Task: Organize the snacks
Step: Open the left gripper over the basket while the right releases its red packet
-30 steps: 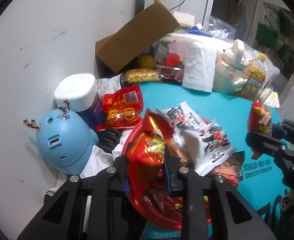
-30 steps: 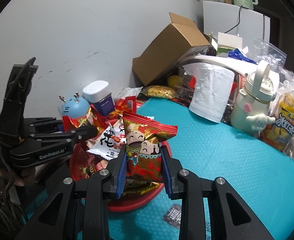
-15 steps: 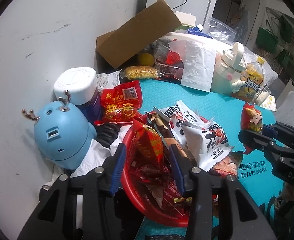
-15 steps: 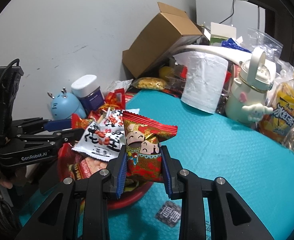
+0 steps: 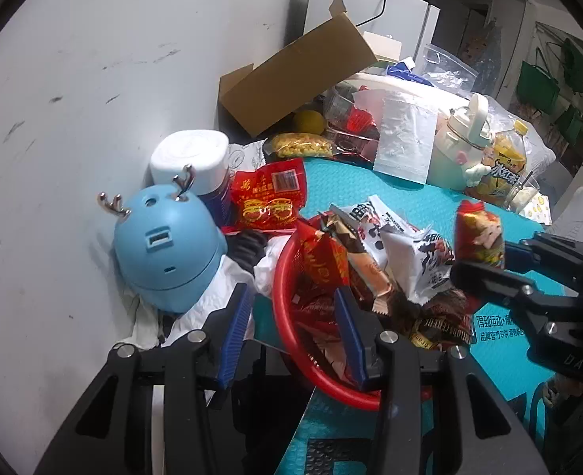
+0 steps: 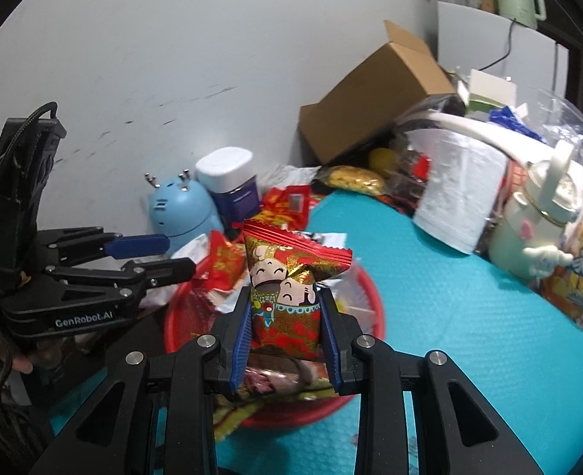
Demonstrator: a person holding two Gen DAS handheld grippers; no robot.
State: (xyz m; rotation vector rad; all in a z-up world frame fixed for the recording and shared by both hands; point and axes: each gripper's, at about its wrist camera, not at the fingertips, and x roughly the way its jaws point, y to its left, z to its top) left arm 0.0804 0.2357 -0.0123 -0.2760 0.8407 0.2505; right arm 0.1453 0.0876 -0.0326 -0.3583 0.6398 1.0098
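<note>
Right gripper (image 6: pixel 285 326) is clenched on a red-and-gold snack packet (image 6: pixel 287 297), blue pads pinching its lower half, upper half and crimped top edge standing free above the jaws. The packet hangs above the red basket (image 6: pixel 374 304), over the basket's near side, not touching the pile.

Left gripper (image 5: pixel 291 328) is released and empty; the jaws stand apart over the basket's left rim (image 5: pixel 281 293), with nothing pinched between the pads (one pad is outside the rim, the other over the heap). In the right wrist view it sits at the basket's left edge, fingers pointing across the pile.

The step in hand looks like dropping this packet into the basket. To do it well:
- Carry it further toward the basket's middle before letting go. The heap is tall, with white packets (image 5: pixel 418 253) leaning over the basket's far rim, so a drop at the edge could slide out onto the teal mat (image 6: pixel 449 316).
- Lower until the packet's bottom is close to the pile, then open. A foil pillow pack bounces.
- Keep clear of the left gripper; both are crowded over the same basket.

One more red packet (image 5: pixel 269 200) lies outside, just beyond the basket's far-left rim, beside the blue deer-shaped gadget (image 5: pixel 164 249); probably the next pick.
</note>
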